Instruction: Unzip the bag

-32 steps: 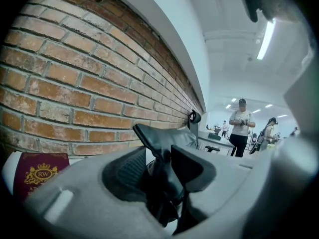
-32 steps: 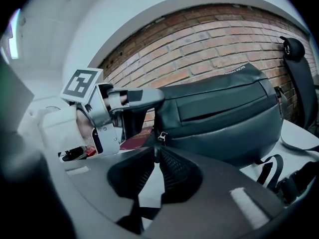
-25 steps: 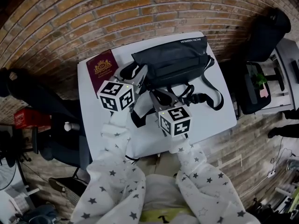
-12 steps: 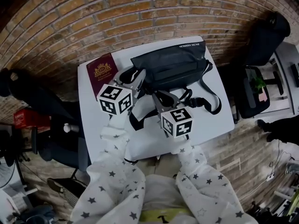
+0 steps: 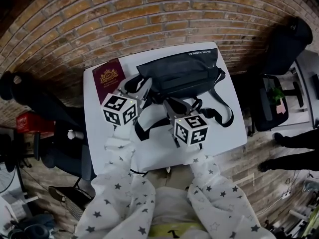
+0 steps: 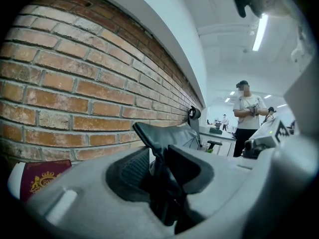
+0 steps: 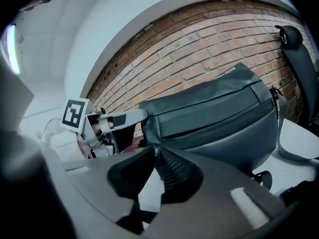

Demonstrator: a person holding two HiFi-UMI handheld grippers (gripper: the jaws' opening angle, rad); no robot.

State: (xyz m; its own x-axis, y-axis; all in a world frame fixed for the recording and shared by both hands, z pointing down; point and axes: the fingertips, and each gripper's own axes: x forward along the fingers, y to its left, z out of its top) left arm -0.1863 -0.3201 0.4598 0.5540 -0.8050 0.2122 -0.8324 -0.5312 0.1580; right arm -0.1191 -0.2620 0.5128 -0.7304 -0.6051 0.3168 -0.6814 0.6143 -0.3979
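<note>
A black bag (image 5: 184,71) lies on the white table (image 5: 219,128), with its strap (image 5: 222,111) trailing to the right. My left gripper (image 5: 142,86) is at the bag's left end, and in the left gripper view it (image 6: 159,168) is shut on a fold of the bag (image 6: 169,133). My right gripper (image 5: 163,101) reaches the bag's near left corner. In the right gripper view its tips (image 7: 155,151) are pinched shut on the zipper pull at the end of the zip line of the bag (image 7: 219,118).
A maroon passport (image 5: 107,78) lies on the table left of the bag, against the brick wall (image 5: 149,24). A black office chair (image 5: 286,34) stands right of the table, and a person's legs (image 5: 294,138) show at the right edge. Another person (image 6: 249,118) stands in the room.
The bag and both grippers have drifted slightly left and toward the wall. The strap's loop under the grippers has shifted. Both grippers stay at the bag's left end.
</note>
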